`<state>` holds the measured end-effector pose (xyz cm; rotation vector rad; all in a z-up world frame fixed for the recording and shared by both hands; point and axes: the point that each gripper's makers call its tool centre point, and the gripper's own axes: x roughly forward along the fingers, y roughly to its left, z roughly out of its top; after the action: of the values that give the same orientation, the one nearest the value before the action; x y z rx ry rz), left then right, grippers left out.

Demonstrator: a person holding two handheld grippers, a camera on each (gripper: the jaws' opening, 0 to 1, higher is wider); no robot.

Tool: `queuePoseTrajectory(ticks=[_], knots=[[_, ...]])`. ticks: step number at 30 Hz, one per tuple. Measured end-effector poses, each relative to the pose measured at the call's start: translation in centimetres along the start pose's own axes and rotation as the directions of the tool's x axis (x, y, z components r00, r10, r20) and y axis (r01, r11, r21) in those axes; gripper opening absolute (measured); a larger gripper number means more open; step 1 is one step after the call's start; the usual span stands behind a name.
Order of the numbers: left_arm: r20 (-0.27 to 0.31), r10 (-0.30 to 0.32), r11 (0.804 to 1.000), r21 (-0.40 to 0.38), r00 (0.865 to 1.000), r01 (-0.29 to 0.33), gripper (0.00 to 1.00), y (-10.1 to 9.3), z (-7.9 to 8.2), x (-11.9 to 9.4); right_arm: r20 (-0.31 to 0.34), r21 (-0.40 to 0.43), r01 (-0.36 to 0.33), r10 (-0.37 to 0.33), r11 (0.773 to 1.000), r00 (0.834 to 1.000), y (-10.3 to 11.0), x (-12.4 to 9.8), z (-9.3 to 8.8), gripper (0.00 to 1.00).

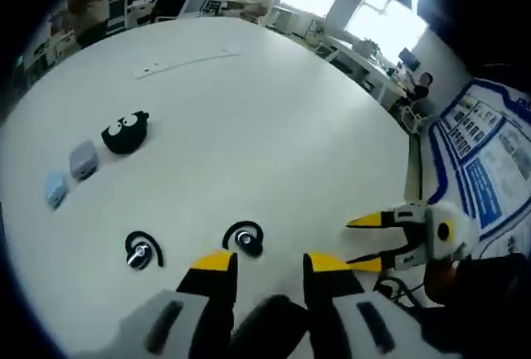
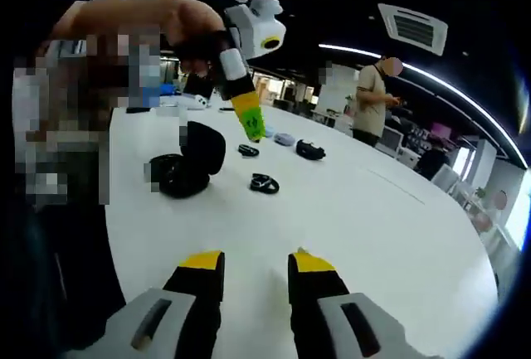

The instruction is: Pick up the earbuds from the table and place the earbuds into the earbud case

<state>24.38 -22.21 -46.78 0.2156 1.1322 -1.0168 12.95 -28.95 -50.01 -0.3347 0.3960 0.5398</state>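
Left gripper view: earbuds point(image 1: 244, 239) beside pouches point(image 1: 83, 159)

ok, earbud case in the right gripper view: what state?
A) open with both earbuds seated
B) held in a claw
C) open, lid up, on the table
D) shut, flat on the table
C: the black earbud case sits on the table with its lid raised, and an earbud lies loose beside it.

Two black earbuds point(image 1: 245, 239) lie on the table; case point(image 2: 187, 164) open.
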Motion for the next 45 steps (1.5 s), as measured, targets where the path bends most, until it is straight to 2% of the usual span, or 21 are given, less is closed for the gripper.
queuePoseTrajectory(ticks=[3, 6, 8, 10, 17, 24, 31, 41, 42, 45], knots=[[-0.077, 0.029, 1.000, 0.000, 0.997, -0.029, 0.26, 0.1, -0.9, 1.3, 0.010, 0.012, 0.006, -0.006, 1.000, 1.000, 0.1, -0.5, 0.1, 0.30], [-0.115, -0.005, 0.998, -0.067, 0.993, -0.003, 0.24, -0.8, -1.7, 2.5, 0.025, 0.028, 0.020, -0.021, 0.999, 0.999, 0.3, -1.5, 0.1, 0.30], [-0.117, 0.010, 0.998, -0.065, 0.993, -0.017, 0.24, -0.6, -1.5, 2.9, 0.034, 0.039, 0.029, -0.031, 0.999, 0.999, 0.4, -2.0, 0.1, 0.30], [-0.116, 0.050, 0.997, -0.045, 0.992, -0.055, 0.24, 0.0, -1.2, 3.1, 0.039, 0.051, 0.032, -0.034, 0.998, 0.999, 0.5, -2.4, -0.1, 0.30], [-0.129, 0.066, 0.994, -0.074, 0.990, -0.076, 0.23, 0.4, -1.1, 3.8, 0.029, 0.070, 0.039, -0.041, 0.997, 0.999, 0.4, -3.1, -1.4, 0.30], [-0.145, 0.088, 0.992, -0.074, 0.985, -0.100, 0.19, 1.3, -1.0, 4.3, 0.027, 0.071, 0.034, -0.036, 0.997, 0.999, 0.6, -3.2, -1.6, 0.30], [-0.165, 0.116, 0.993, -0.014, 0.980, -0.120, 0.17, 0.8, -1.4, 4.8, 0.016, 0.063, 0.033, -0.034, 0.997, 0.999, 0.9, -3.1, -1.8, 0.30], [-0.141, 0.097, 0.995, 0.042, 0.985, -0.092, 0.14, 0.6, -1.2, 4.7, 0.014, 0.064, 0.029, -0.030, 0.998, 0.999, 1.3, -3.2, -1.9, 0.29], [-0.126, 0.092, 0.995, 0.046, 0.988, -0.087, 0.04, 0.6, -0.8, 4.6, 0.013, 0.063, 0.030, -0.031, 0.998, 0.999, 1.3, -3.2, -1.9, 0.29], [-0.096, 0.073, 0.995, 0.081, 0.993, -0.066, 0.03, 0.8, 0.0, 4.0, 0.011, 0.059, 0.029, -0.029, 0.998, 1.000, 1.3, -3.2, -1.9, 0.29]])
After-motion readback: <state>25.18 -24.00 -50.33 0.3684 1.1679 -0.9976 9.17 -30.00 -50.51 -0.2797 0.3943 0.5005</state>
